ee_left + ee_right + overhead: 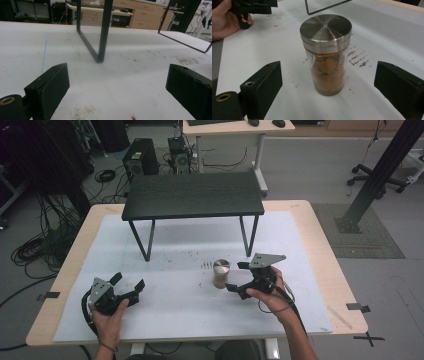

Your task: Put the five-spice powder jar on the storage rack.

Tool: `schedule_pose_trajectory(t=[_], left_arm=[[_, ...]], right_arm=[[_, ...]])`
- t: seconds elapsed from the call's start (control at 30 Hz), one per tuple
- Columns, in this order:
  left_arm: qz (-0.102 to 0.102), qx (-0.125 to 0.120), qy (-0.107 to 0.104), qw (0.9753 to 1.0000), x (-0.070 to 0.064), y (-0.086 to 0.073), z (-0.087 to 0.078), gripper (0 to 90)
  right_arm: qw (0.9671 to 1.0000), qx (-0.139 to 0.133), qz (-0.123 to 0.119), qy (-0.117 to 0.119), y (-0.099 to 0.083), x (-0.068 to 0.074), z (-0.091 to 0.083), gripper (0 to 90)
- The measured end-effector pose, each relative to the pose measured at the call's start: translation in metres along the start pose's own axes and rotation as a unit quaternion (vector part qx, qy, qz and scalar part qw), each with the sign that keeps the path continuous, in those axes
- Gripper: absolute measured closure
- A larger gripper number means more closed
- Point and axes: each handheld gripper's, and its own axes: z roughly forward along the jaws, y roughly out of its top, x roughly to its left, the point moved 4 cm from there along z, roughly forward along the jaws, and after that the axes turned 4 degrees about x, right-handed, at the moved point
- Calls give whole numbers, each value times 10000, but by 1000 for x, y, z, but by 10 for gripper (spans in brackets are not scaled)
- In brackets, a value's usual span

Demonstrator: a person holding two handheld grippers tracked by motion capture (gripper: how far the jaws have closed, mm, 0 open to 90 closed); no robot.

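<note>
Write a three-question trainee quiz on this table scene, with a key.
1. True or false: the right gripper is shut on the glass spice jar with the steel lid.
2. What stands behind the jar? A) a small black table B) a red box
3. What fills the jar?

Key
1. False; its jaws stand open on either side.
2. A
3. Brown powder.

Both grippers' jaws wide apart, low.
</note>
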Motion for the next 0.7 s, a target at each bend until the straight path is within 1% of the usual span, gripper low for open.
schedule_pose_trajectory(t=[0.7], left_arm=[[-4, -9, -10, 10000, 0, 0, 0, 53]], right_arm=[[9999, 52, -42, 94, 6, 3, 13, 74]])
